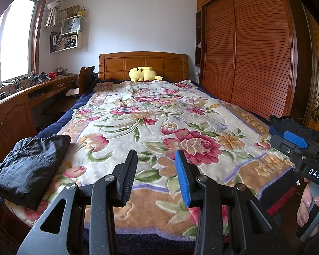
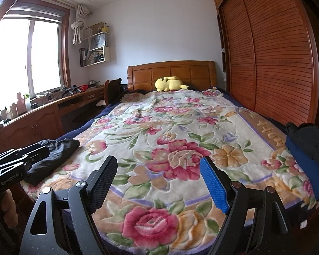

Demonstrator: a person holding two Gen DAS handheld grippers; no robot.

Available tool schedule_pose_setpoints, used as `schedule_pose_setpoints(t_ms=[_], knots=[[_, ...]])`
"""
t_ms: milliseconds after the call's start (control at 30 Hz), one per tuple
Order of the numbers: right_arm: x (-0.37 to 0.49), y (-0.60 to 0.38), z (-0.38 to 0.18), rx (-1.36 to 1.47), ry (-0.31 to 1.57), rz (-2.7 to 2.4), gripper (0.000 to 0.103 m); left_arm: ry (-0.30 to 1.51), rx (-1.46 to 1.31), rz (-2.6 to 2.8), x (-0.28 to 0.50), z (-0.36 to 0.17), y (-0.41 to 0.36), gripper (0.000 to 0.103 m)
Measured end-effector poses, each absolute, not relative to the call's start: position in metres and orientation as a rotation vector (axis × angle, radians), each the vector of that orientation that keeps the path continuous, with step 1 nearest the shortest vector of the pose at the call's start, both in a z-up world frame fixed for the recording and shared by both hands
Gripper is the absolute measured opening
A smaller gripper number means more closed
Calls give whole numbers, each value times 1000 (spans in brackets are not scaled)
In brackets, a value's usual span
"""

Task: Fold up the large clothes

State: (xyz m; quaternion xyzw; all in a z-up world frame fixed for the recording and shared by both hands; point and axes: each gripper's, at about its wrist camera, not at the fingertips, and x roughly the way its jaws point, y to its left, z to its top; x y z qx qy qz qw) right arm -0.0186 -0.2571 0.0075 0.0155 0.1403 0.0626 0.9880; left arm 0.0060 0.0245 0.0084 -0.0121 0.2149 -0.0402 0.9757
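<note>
Both grippers are hovering empty over the bed [image 1: 151, 110]: left gripper [image 1: 156, 175] narrow, right gripper [image 2: 159, 182] wide; I'm leaving the folded garment [image 1: 29, 163] aside, keeping folding space.

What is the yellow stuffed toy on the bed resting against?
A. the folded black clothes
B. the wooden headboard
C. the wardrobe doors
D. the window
B: the yellow stuffed toy lies at the far end of the bed, right in front of the wooden headboard.
</note>
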Motion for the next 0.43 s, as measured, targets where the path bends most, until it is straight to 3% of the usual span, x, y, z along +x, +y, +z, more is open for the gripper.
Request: schedule_pose_setpoints(t_ms=[433], knots=[[-18, -258, 8, 30, 280, 130, 82, 433, -24, -81, 6, 9, 24, 38]])
